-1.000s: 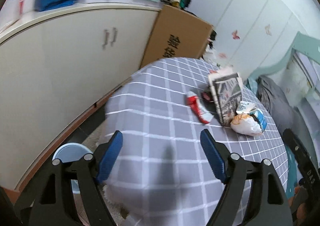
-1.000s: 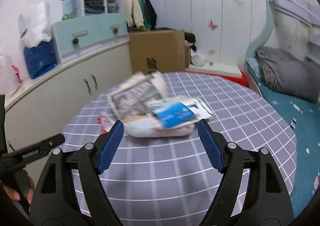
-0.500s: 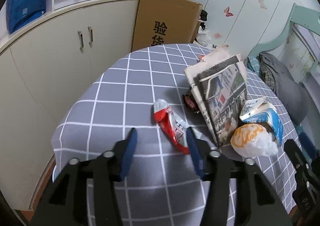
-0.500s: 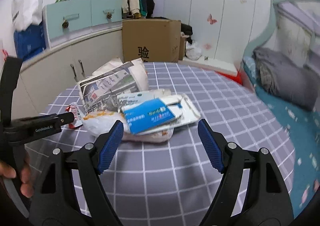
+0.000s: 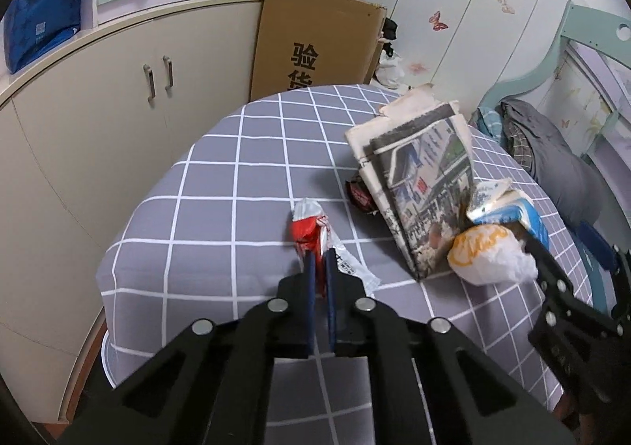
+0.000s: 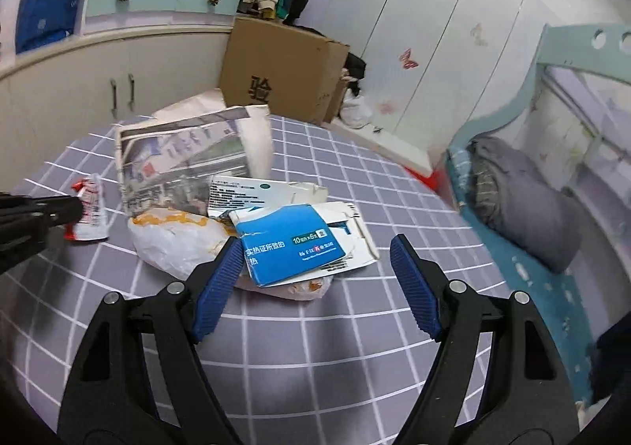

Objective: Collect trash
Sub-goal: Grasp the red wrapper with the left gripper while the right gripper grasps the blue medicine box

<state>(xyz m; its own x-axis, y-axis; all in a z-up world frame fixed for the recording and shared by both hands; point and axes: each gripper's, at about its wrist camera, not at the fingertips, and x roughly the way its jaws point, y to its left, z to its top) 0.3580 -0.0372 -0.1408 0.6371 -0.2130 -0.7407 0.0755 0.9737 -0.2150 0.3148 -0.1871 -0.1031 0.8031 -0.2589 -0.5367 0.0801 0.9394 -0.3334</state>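
Red-and-white wrapper [image 5: 315,234] clamped between left gripper [image 5: 320,261] jaws; right gripper [image 6: 315,259] jaws apart around blue medicine box [image 6: 290,244].

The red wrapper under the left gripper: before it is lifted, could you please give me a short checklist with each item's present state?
1. Left gripper shut on the red wrapper: ok, fingers nearly together with the wrapper between them.
2. Grip holds enough of it: cannot tell, only its near part is pinched.
3. Wrapper free of the newspaper: ok, bare tablecloth lies between them.
4. Right gripper out of the way: ok, it is open at the blue box and white bag, apart from the wrapper.
5. Bin within reach: cannot tell, only a pale rim shows below the table edge.
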